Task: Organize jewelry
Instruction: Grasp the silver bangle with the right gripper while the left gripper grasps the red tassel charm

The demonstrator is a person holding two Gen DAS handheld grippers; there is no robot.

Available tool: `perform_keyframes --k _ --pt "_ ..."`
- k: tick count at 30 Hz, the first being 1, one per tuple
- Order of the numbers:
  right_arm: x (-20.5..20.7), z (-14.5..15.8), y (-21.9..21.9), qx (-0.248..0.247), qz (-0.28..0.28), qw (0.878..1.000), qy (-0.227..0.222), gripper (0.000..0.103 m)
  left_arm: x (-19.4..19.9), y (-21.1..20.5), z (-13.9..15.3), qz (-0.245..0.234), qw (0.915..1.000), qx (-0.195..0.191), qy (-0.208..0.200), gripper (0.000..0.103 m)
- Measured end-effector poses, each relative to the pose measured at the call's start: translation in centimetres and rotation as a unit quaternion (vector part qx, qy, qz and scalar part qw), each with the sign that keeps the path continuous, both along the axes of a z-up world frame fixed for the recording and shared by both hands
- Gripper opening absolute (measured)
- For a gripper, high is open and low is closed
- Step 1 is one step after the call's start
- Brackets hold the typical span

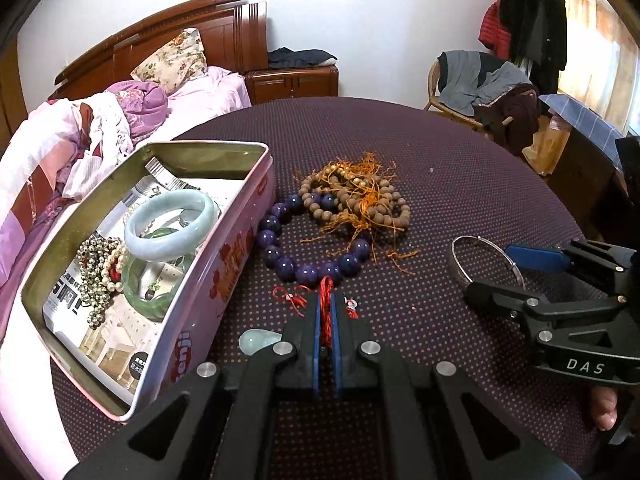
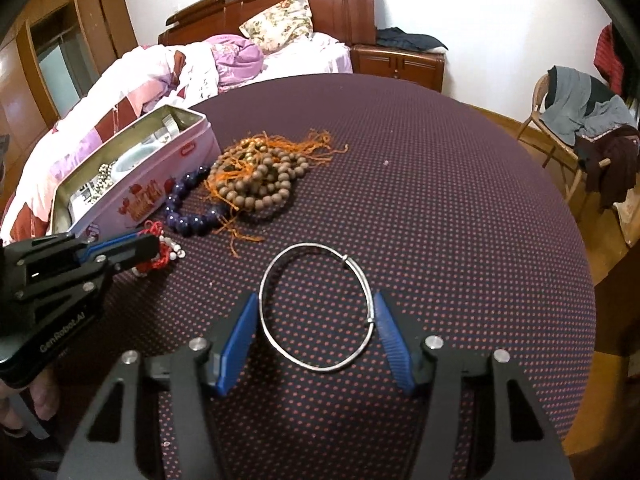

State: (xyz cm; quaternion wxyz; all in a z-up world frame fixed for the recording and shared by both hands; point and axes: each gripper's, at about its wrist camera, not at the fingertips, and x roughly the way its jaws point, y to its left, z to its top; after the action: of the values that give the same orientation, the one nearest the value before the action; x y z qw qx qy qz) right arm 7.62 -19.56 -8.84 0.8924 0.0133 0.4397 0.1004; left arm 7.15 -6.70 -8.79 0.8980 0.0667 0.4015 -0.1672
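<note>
My left gripper (image 1: 327, 304) is shut on a red cord bracelet (image 1: 327, 312) with white beads, low over the table; it also shows in the right wrist view (image 2: 160, 254). My right gripper (image 2: 316, 312) is open, its blue pads on either side of a thin silver bangle (image 2: 318, 304) lying flat; that bangle also shows in the left wrist view (image 1: 486, 258). A pink tin (image 1: 224, 280) holds a pale jade bangle (image 1: 170, 226), a green bangle (image 1: 154, 284) and pearl strands. A purple bead bracelet (image 1: 304, 248) and brown wooden beads (image 1: 360, 200) lie beside the tin.
A pale green jade pendant (image 1: 258, 340) lies by the tin's near corner. The round table (image 2: 440, 200) has a dark dotted cloth. A bed (image 2: 192, 64) stands behind it, and a chair with clothes (image 2: 584, 120) at the right.
</note>
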Motion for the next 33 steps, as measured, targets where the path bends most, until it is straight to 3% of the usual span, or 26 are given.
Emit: perform_keyframes --k 26,33 --pt "-0.9 1.0 -0.5 0.026 -0.012 0.999 -0.039 0.062 -1.1 0.7 1.5 0.008 0.9989 -0.003 -0.046 0.004" --pt "-1.3 1.9 -0.2 0.028 -0.01 0.998 -0.056 0.062 -1.9 1.4 3.4 0.01 0.9975 -0.013 -0.068 0.004"
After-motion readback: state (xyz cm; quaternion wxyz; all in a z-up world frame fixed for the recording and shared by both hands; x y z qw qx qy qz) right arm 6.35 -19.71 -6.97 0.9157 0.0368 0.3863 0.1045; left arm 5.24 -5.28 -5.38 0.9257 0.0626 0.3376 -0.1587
